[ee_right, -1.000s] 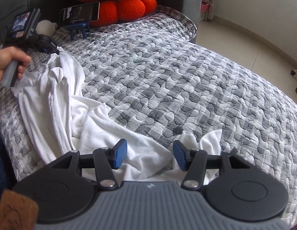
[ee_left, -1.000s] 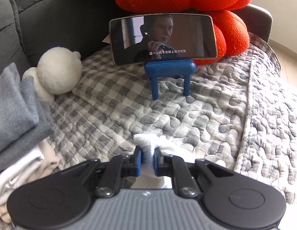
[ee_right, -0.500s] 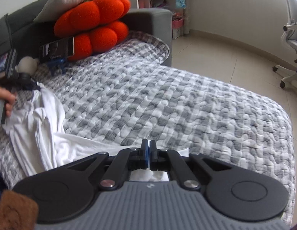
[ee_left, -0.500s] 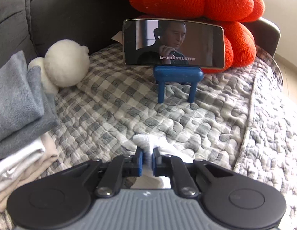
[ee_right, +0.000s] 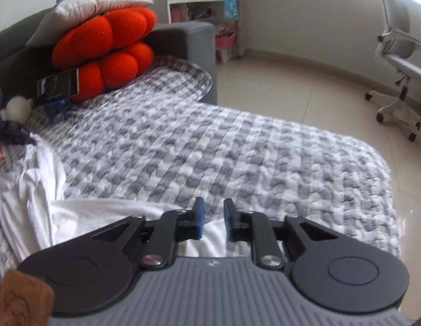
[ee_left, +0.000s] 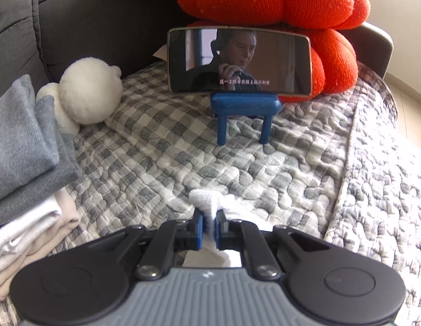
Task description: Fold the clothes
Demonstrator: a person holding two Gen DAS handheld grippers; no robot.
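Two grippers work one white garment [ee_right: 34, 203] on my quilted bed cover [ee_right: 237, 157]. My left gripper [ee_left: 209, 226] stays clamped on a bunched corner at twelve o'clock of its fingers. My right gripper [ee_right: 213, 220], pinched tight half a second ago, has just reopened to a narrow gap with nothing between the pads; cloth lies beneath at six o'clock, so I judge that end released. White subtitles cross the phone [ee_left: 239, 59], too small to read.
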